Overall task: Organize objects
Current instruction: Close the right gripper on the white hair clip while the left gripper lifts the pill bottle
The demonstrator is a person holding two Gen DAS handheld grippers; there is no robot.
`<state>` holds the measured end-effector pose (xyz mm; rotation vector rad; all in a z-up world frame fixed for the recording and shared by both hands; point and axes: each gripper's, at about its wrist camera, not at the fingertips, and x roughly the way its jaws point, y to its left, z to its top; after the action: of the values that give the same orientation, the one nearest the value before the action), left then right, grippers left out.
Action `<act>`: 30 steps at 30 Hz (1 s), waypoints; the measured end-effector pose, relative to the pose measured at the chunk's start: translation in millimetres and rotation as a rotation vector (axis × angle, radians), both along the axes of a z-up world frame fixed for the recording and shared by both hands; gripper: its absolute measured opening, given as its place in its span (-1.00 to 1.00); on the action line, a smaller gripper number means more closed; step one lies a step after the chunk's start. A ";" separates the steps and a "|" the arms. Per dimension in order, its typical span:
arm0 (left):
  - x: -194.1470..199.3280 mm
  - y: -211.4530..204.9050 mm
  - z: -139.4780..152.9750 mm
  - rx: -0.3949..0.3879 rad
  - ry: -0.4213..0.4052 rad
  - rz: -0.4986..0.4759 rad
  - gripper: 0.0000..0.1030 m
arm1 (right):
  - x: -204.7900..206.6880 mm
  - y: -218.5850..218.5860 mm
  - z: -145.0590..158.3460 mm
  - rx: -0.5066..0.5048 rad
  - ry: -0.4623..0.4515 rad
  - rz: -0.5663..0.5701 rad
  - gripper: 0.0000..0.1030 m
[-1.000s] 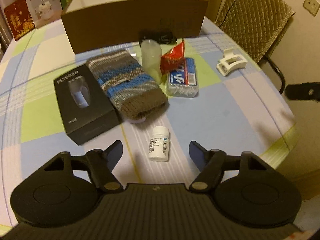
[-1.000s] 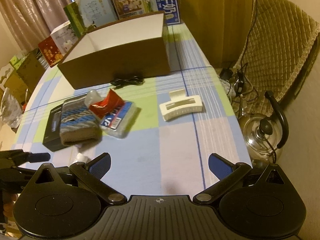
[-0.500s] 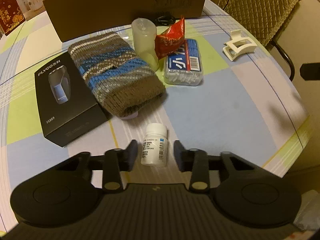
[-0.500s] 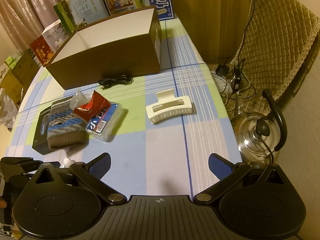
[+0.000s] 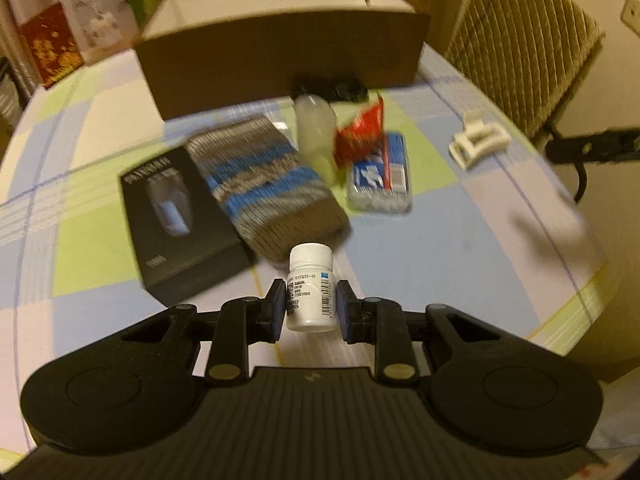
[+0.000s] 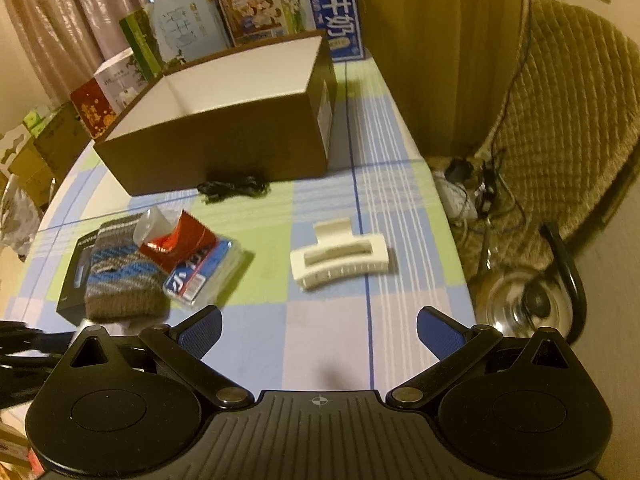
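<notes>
Left wrist view: the left gripper (image 5: pixel 311 307) clamps a white pill bottle (image 5: pixel 310 289) upright above the checked tablecloth (image 5: pixel 460 224). Right wrist view: the right gripper (image 6: pixel 318 330), jaws spread wide and empty, hovers near the white hair claw clip (image 6: pixel 340 253).

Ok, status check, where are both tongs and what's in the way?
Left tongs shut on white pill bottle. Right tongs open, empty, facing hair clip. Knit sock lies between bottle and cardboard box.
</notes>
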<state>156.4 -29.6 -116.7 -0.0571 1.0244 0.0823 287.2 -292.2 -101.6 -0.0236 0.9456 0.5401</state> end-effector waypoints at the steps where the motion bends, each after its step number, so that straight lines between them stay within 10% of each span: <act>1: -0.3 2.0 5.0 0.004 -0.014 0.014 -0.57 | 4.1 1.6 -1.7 -0.002 -0.006 0.006 0.97; 24: -16.3 77.2 36.1 0.078 -0.075 0.360 -0.57 | 80.7 38.6 -74.7 -0.148 0.016 0.105 0.96; 30: -20.0 80.9 36.3 0.079 -0.069 0.372 -0.57 | 82.4 42.8 -76.6 -0.167 0.024 0.119 0.61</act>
<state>136.4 51.3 -80.4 -0.1772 0.9314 0.4561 369.7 -249.3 -178.2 -0.2253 1.0156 0.5709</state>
